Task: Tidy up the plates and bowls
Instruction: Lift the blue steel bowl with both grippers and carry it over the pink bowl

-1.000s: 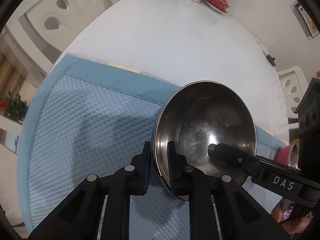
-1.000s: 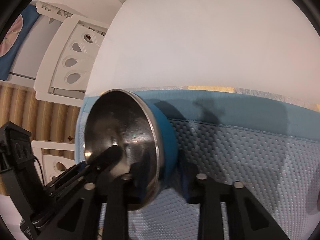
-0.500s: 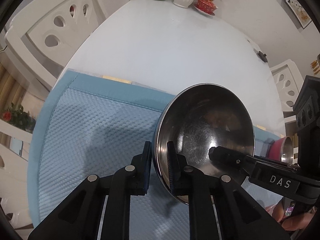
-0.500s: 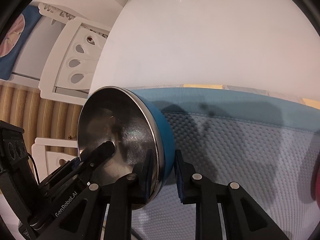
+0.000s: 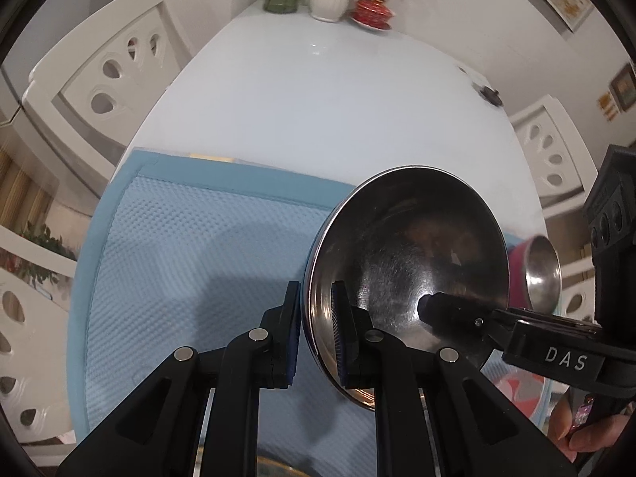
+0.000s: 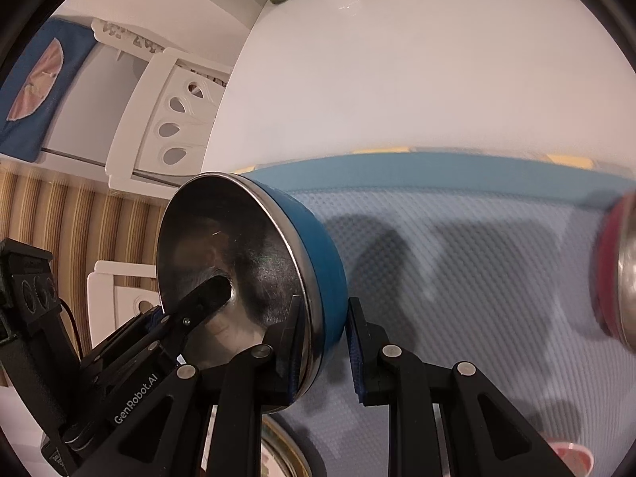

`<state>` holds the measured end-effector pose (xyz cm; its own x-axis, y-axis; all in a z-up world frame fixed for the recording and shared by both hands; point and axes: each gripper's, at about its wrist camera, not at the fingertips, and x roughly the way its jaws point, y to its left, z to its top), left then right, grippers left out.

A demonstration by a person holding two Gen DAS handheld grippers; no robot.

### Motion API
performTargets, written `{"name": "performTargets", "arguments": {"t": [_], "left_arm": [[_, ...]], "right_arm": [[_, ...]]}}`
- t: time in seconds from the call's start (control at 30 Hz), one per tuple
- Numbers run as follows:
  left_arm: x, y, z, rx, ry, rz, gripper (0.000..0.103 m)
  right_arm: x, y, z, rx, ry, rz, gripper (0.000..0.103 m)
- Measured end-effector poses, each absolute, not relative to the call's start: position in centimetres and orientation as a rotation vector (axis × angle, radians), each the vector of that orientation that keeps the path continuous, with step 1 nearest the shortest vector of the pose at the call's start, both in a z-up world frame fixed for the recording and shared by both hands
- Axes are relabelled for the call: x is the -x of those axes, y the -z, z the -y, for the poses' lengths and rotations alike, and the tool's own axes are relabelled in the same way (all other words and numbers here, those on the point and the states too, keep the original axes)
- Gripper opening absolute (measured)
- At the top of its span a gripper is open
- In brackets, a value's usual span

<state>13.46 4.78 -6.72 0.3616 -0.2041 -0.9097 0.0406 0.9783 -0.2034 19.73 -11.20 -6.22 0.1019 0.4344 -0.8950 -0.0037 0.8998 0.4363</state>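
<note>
A steel bowl with a blue outside (image 5: 409,254) (image 6: 254,262) is held tilted above the blue mat (image 5: 179,254) (image 6: 457,262). My left gripper (image 5: 316,330) is shut on its rim, one finger inside, one outside. My right gripper (image 6: 322,342) clamps the opposite rim the same way; one of its fingers (image 5: 457,314) shows inside the bowl in the left wrist view. A second steel bowl with a pink-red outside (image 5: 536,274) (image 6: 620,274) stands at the mat's right side.
The white table (image 5: 318,111) stretches beyond the mat. Vases and a red lidded dish (image 5: 371,10) stand at its far end. White chairs (image 5: 99,79) flank the table. A gold-rimmed plate (image 6: 286,453) lies near the front edge.
Both grippers have lifted the blue bowl higher and carried it rightward; more of the table and the pink-red bowl have come into view.
</note>
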Motion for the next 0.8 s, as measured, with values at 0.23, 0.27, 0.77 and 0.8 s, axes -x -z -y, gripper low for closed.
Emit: {"name": "performTargets", "arguments": {"t": [0.23, 0.27, 0.77, 0.8], "left_arm": [[-10.8, 6.1, -2.2, 0.124, 0.2, -1.195, 0.011], [-10.4, 6.0, -1.9, 0.122, 0.205, -1.195, 0.011], [-5.8, 4.6, 2.6, 0.079, 0.252, -1.197, 0.012], [-5.5, 4.6, 3.0, 0.077, 0.257, -1.196, 0.012]], "right_arm": [[-17.0, 4.5, 14.0, -0.394, -0.301, -1.421, 0.02], [-16.7, 4.3, 14.4, -0.395, -0.297, -1.418, 0.02], [-11.9, 2.0, 18.6, -0.416, -0.251, -1.396, 0.019], [-11.7, 1.9, 18.8, -0.416, -0.249, -1.396, 0.019]]}}
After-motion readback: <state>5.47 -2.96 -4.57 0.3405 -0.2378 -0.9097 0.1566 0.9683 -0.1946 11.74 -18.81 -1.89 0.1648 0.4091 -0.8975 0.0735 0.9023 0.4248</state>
